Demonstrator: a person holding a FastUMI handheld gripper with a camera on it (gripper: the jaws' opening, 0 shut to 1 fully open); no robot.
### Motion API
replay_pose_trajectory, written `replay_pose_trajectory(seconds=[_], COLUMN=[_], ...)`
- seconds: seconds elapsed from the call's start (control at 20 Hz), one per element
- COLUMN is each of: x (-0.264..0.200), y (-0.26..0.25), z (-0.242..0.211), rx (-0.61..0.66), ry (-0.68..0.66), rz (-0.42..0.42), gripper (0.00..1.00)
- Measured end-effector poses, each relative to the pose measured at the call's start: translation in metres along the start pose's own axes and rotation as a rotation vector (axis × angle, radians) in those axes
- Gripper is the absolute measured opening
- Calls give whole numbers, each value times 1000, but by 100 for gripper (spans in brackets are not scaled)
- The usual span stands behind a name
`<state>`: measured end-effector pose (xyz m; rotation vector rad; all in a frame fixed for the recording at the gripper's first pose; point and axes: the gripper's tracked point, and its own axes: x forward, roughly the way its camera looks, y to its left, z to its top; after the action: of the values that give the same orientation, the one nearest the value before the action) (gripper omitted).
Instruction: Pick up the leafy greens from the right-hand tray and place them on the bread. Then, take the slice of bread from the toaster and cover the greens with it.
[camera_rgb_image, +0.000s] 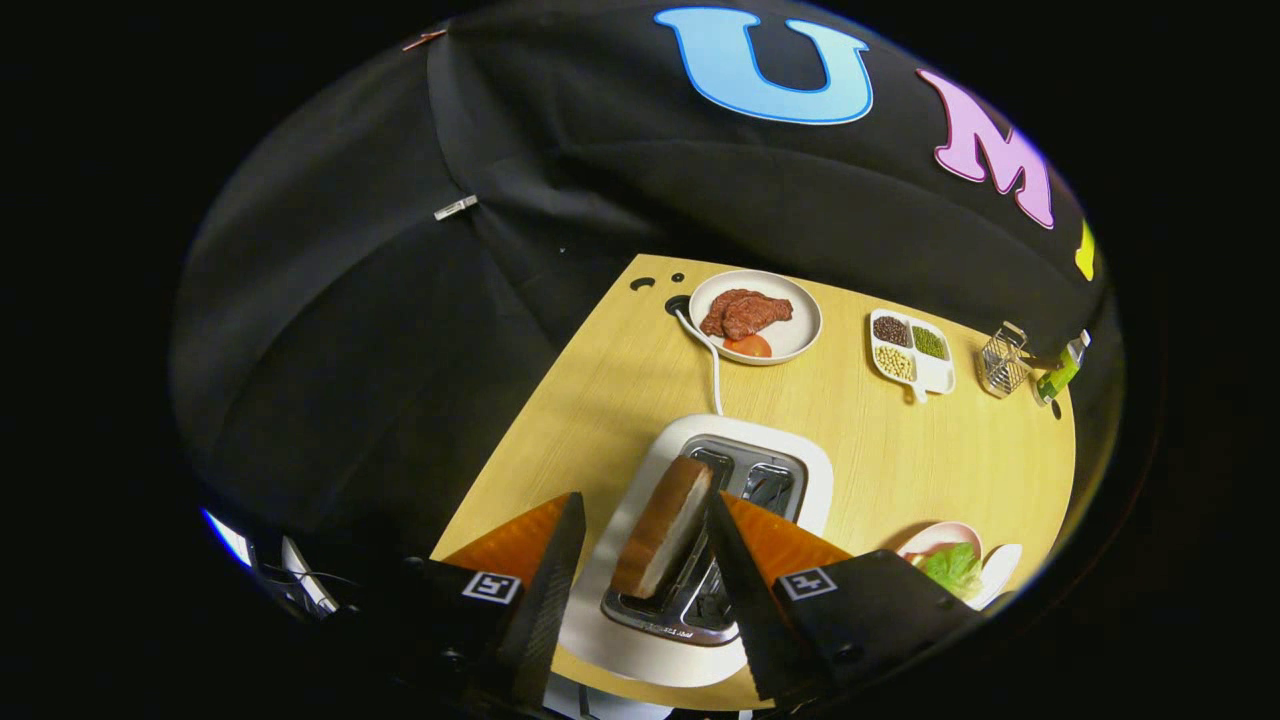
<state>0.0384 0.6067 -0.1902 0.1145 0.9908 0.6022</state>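
Observation:
A slice of bread (665, 525) with a brown crust stands tilted out of a slot of the white toaster (640, 640). My gripper (645, 498) is open around it. The right finger (735, 560) lies against the slice's side, while the left finger (560, 570) stands a small gap away from it. The leafy greens (955, 568) lie on a pink plate (935, 538) to the right of the toaster, beyond the right finger. What lies under the greens is hidden.
At the table's far side stand a white plate (800, 340) with meat (745, 313) and a tomato slice (750, 346), a divided dish of beans (910, 350), a wire holder (1003, 362) and a green bottle (1058, 378). The toaster's white cord (714, 370) runs to the back.

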Motion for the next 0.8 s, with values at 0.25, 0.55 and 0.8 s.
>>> replay_pose_trajectory(seconds=[0.25,0.55,0.8], x=[9,4,-26], y=[-12,-23,-19], z=[-16,-15,7], rx=[47,103,118], ry=[45,39,-19], rz=[-110,-165,-96], gripper=[69,14,14])
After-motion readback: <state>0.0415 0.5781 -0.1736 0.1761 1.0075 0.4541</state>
